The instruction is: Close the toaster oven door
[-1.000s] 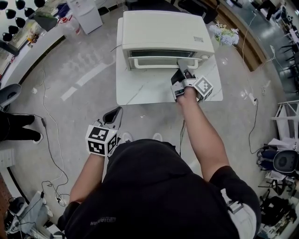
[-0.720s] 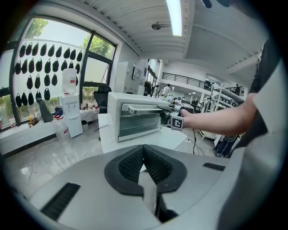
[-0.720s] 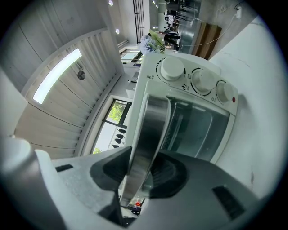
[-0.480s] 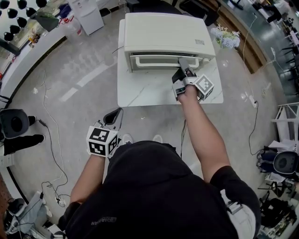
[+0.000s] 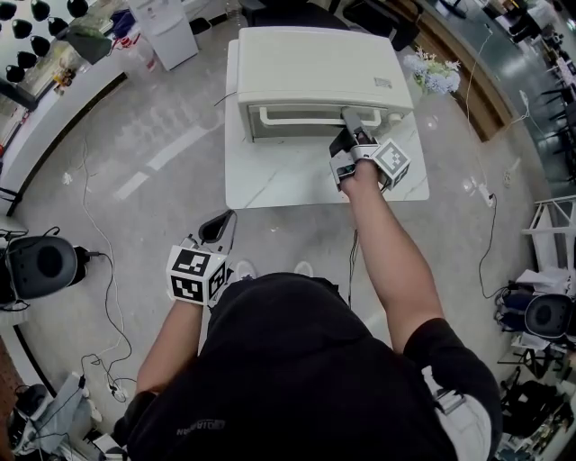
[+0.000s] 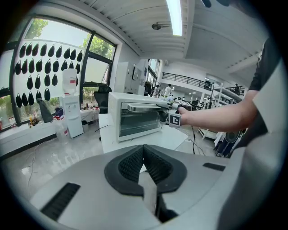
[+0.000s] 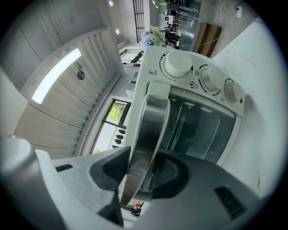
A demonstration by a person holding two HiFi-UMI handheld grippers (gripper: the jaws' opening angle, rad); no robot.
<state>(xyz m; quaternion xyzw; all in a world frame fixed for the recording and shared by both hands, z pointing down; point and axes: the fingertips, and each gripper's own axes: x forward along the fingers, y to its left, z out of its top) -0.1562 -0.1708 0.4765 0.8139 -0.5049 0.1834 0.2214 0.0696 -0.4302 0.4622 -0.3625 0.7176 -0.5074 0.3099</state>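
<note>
Fingers (image 7: 173,173) of right gripper (image 7: 143,170) slack around handle (image 7: 150,126), not pinching. Left gripper (image 6: 144,164) clenched, empty. Door (image 7: 204,128) upright, about closed, on toaster oven (image 5: 315,63) atop table (image 5: 270,180). Likely light, stiff, hinged; glass fragile, metal bar slippery. Hold or push at bar.

I'm in a big open lab hall right now, polished grey floor (image 5: 153,135) under me, cables (image 5: 83,189) trailing across it, water dispenser (image 6: 71,108) by tall windows (image 6: 96,67), strip light (image 6: 174,13) overhead, railed mezzanine (image 6: 186,81) at the back
</note>
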